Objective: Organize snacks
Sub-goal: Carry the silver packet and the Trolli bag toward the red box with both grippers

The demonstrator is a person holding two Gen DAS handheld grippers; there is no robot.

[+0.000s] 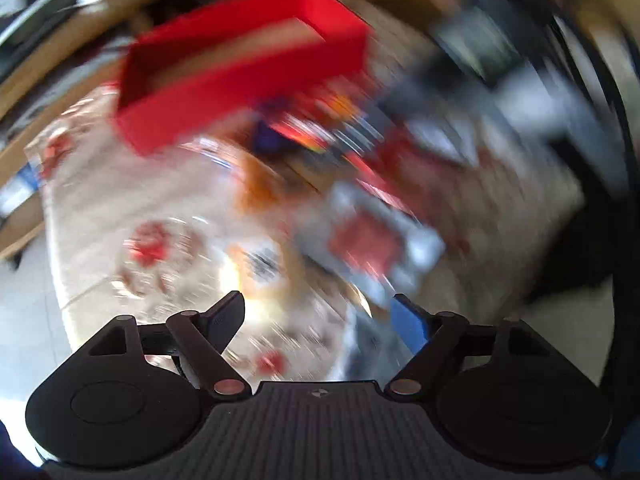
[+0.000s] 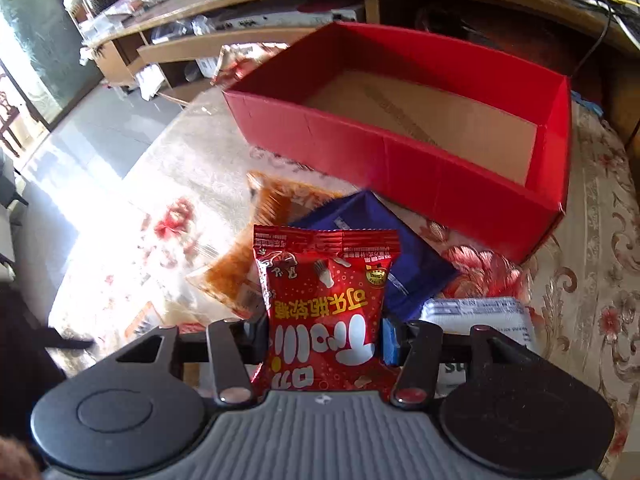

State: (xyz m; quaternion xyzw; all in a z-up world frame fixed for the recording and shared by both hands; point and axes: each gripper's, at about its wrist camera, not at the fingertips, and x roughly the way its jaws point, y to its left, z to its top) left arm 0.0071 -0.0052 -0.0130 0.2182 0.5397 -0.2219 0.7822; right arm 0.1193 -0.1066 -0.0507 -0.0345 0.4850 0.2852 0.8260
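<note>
Right hand-held gripper (image 2: 323, 340) clamped on red candy packet (image 2: 326, 308), red box (image 2: 384, 152) beyond.

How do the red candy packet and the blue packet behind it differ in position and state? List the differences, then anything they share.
1. The red candy packet is clamped between the right gripper's fingers; the blue packet lies loose on the floral tablecloth.
2. The red candy packet bears large printed lettering; the blue packet looks mostly plain.
Shared: both are sealed snack packets still outside the red box.

Floral-clothed table (image 2: 592, 240), red box (image 2: 400, 152), orange packet (image 2: 256, 240), blue packet (image 2: 404, 256)
</note>
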